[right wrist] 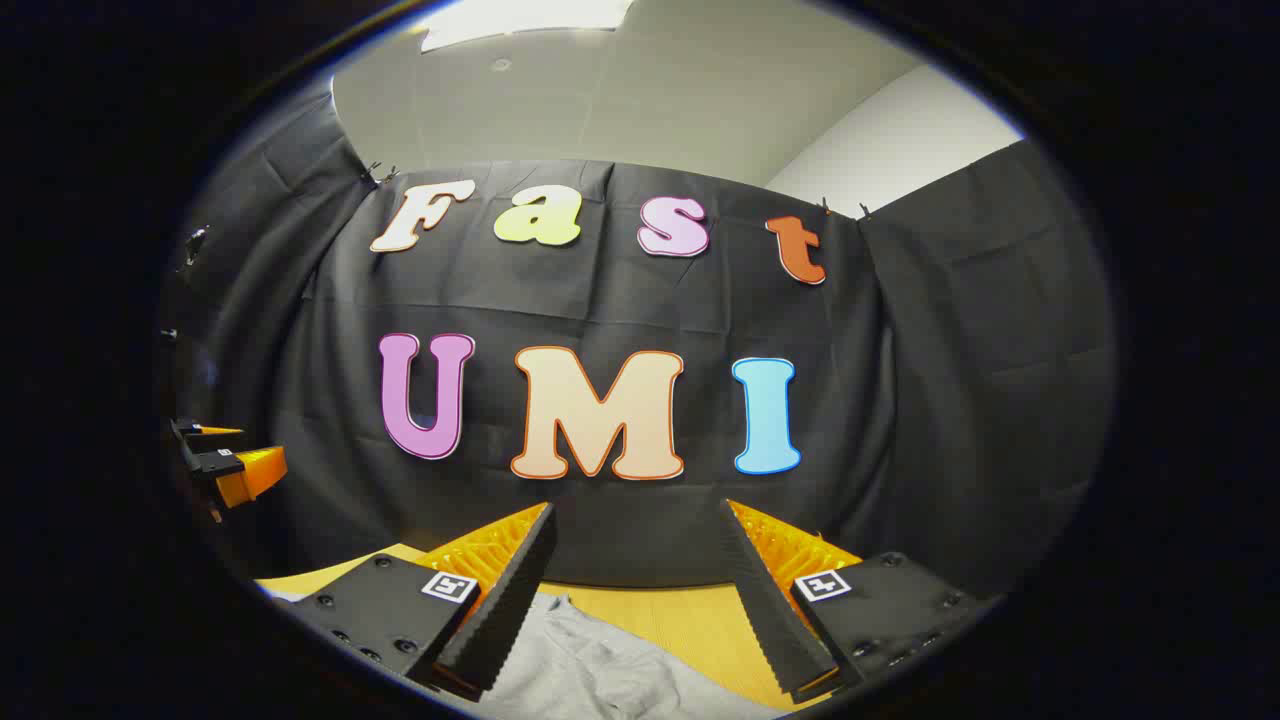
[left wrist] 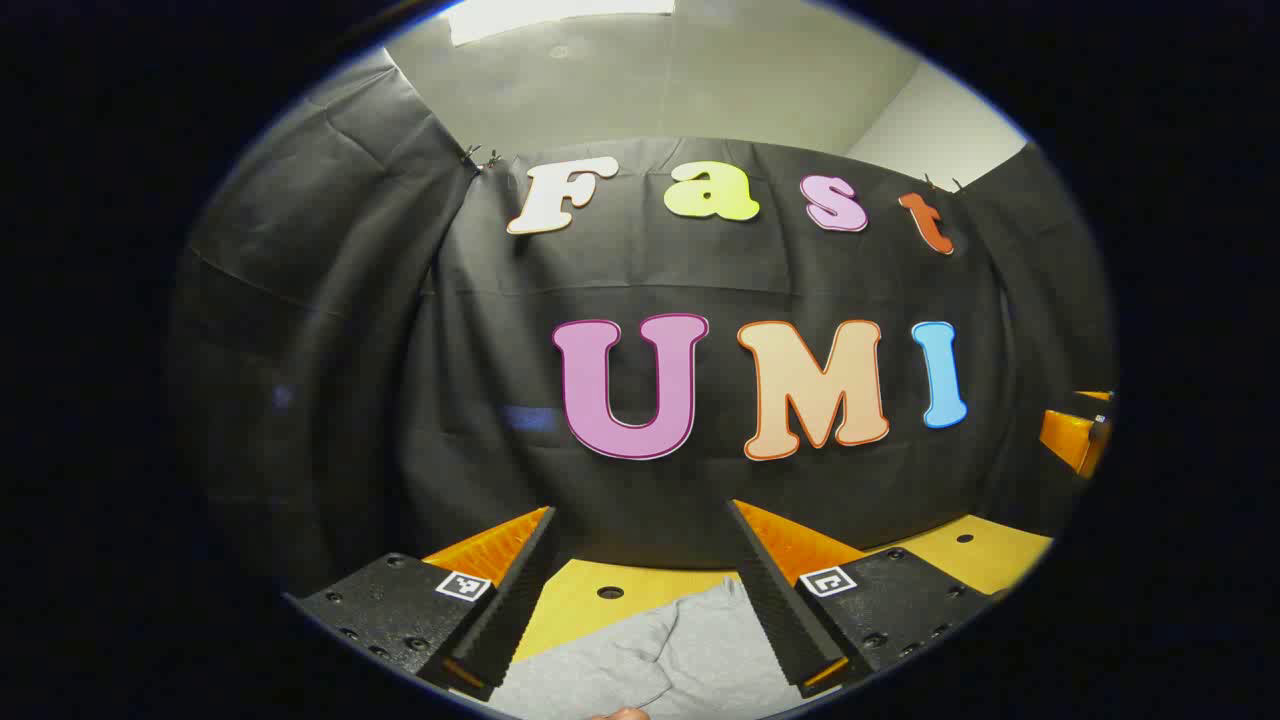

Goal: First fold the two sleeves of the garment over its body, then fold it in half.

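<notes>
A light grey garment (left wrist: pixel 660 660) lies on the yellow table (left wrist: pixel 590 600), low in the left gripper view, below and between my left gripper's fingers. My left gripper (left wrist: pixel 640 525) is open and held above the cloth, with nothing between its fingers. In the right gripper view the same grey garment (right wrist: pixel 600 665) lies rumpled on the table (right wrist: pixel 690 610) under my right gripper (right wrist: pixel 640 520), which is also open and holds nothing. The right gripper (left wrist: pixel 1080 435) shows at the far right edge of the left gripper view. The left gripper (right wrist: pixel 225 460) shows at the far left of the right gripper view.
The black cloth wall (left wrist: pixel 660 480) stands close behind the table's far edge. The table top has small round holes (left wrist: pixel 610 592). A fingertip (left wrist: pixel 625 713) shows at the bottom edge of the left gripper view.
</notes>
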Available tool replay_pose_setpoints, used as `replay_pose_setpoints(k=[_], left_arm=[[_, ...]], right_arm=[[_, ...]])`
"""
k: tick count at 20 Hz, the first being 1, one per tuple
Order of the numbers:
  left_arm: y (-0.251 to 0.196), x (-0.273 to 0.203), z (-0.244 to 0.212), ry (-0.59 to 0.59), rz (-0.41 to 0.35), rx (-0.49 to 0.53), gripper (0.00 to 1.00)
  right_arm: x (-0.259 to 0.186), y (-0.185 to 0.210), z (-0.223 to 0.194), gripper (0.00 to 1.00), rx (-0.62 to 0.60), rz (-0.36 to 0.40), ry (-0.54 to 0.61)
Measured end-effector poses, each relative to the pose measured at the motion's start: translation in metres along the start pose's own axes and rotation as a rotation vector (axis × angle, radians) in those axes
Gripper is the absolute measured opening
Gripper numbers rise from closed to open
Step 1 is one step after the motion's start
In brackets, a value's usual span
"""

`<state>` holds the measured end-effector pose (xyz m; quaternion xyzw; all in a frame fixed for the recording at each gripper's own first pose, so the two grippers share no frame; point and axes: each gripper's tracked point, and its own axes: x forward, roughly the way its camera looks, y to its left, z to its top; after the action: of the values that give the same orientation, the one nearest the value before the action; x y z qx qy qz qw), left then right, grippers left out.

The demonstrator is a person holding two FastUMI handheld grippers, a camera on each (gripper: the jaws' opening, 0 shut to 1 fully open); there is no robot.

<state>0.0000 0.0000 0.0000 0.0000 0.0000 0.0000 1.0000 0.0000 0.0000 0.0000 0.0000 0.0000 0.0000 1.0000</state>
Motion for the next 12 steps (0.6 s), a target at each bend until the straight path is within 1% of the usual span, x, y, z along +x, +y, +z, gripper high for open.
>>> replay_pose_setpoints(k=[5, 6, 7, 11, 12], left_arm=[[0.011, 0.003, -0.004, 0.008, 0.018, 0.017, 0.96], [0.011, 0.003, -0.004, 0.007, 0.017, 0.02, 0.96], [0.011, 0.004, -0.003, 0.006, 0.016, 0.022, 0.99], [0.01, 0.006, -0.004, 0.006, 0.008, 0.017, 0.99], [0.01, 0.006, -0.005, 0.01, 0.01, 0.018, 0.99]], right_arm=[[0.006, 0.01, -0.004, 1.0, 0.004, 0.021, 0.01], [0.006, 0.012, -0.005, 0.99, 0.006, 0.025, 0.011], [0.006, 0.014, -0.006, 0.99, 0.007, 0.027, 0.014], [0.007, 0.012, -0.007, 0.99, 0.003, 0.027, 0.025], [0.007, 0.012, -0.007, 0.96, 0.001, 0.026, 0.023]])
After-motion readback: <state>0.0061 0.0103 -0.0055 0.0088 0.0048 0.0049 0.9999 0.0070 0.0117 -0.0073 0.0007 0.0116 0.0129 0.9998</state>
